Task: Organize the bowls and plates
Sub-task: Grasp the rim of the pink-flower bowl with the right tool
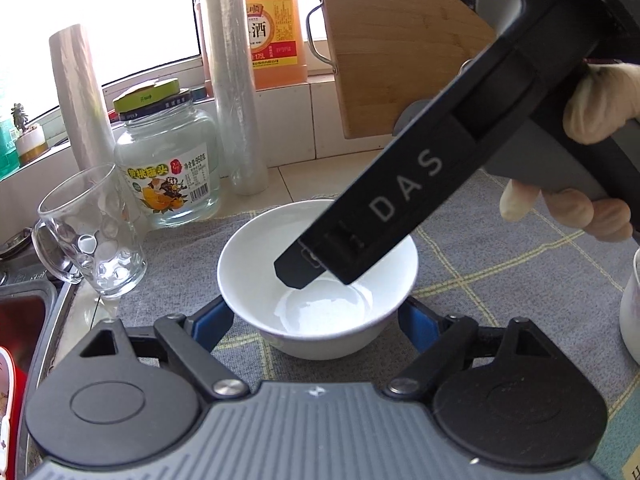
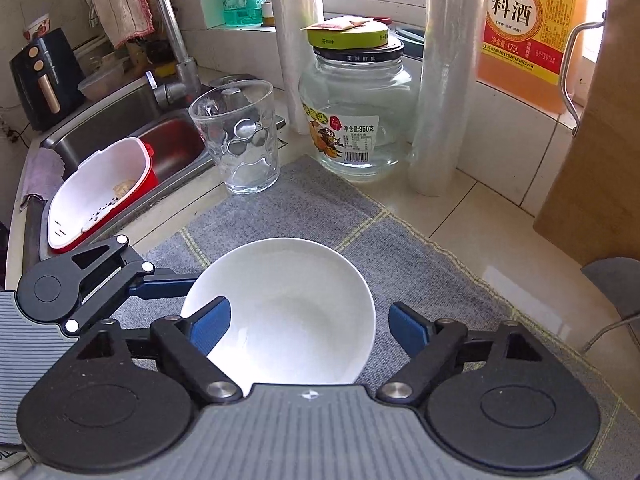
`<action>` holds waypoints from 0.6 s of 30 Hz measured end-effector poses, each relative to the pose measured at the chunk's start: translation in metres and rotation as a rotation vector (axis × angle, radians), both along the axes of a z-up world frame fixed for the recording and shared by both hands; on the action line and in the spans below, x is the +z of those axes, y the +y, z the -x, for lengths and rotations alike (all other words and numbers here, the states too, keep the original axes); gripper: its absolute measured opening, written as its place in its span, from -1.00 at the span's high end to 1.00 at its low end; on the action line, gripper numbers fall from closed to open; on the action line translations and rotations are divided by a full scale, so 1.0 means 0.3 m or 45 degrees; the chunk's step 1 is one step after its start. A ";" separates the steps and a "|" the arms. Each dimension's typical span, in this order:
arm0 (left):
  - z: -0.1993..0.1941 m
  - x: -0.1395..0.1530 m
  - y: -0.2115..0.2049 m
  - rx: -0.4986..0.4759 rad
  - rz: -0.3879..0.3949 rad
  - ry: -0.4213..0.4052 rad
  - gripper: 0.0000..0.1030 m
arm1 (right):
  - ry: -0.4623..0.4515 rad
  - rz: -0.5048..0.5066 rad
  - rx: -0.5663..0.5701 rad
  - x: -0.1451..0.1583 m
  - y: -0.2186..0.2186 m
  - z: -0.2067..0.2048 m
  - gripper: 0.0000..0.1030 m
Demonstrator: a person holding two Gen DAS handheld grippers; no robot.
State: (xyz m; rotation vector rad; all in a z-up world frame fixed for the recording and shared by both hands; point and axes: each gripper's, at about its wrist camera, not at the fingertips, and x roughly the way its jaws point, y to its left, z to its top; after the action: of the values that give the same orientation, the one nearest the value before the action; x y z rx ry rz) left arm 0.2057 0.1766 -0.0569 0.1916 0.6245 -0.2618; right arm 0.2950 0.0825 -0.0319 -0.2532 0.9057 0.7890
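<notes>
A white bowl (image 1: 316, 280) stands on a grey checked mat (image 1: 480, 264). My left gripper (image 1: 316, 326) is open, its blue pads on either side of the bowl's base; contact cannot be told. My right gripper (image 2: 310, 326) is open above the same bowl (image 2: 296, 304), one blue pad over the inside, the other outside the right rim. In the left wrist view the right gripper's black body (image 1: 400, 208) reaches down over the bowl. The left gripper's finger (image 2: 160, 286) shows beside the bowl's left rim.
A glass mug (image 1: 92, 236), a big glass jar (image 1: 168, 164), two film rolls (image 1: 236, 80), an orange bottle (image 1: 272, 28) and a wooden board (image 1: 392, 48) stand behind. A sink (image 2: 132, 132) with a red-white strainer (image 2: 104, 192) lies left. A white cup (image 1: 632, 304) is at right.
</notes>
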 end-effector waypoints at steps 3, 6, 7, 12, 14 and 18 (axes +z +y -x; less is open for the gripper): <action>-0.001 -0.002 0.003 -0.003 0.009 0.000 -0.72 | 0.017 -0.008 0.013 -0.010 0.009 -0.013 -0.60; -0.005 -0.003 0.005 -0.004 0.013 0.002 -0.72 | 0.028 -0.008 0.028 -0.014 0.017 -0.018 -0.58; -0.005 -0.003 0.006 -0.004 0.015 0.003 -0.72 | 0.025 -0.003 0.033 -0.014 0.020 -0.019 -0.58; -0.003 -0.004 0.003 -0.006 0.013 0.000 -0.72 | 0.044 -0.014 0.040 -0.019 0.017 -0.031 -0.58; -0.002 -0.004 0.002 -0.007 0.012 0.002 -0.72 | 0.054 -0.019 0.036 -0.021 0.017 -0.035 -0.58; -0.001 -0.003 -0.001 -0.015 0.003 0.013 -0.71 | 0.062 -0.027 0.028 -0.017 0.013 -0.032 -0.58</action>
State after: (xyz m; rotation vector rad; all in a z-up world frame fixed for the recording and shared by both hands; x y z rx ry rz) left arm 0.2061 0.1762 -0.0579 0.1918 0.6333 -0.2749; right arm 0.3045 0.0863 -0.0369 -0.2262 0.9412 0.8275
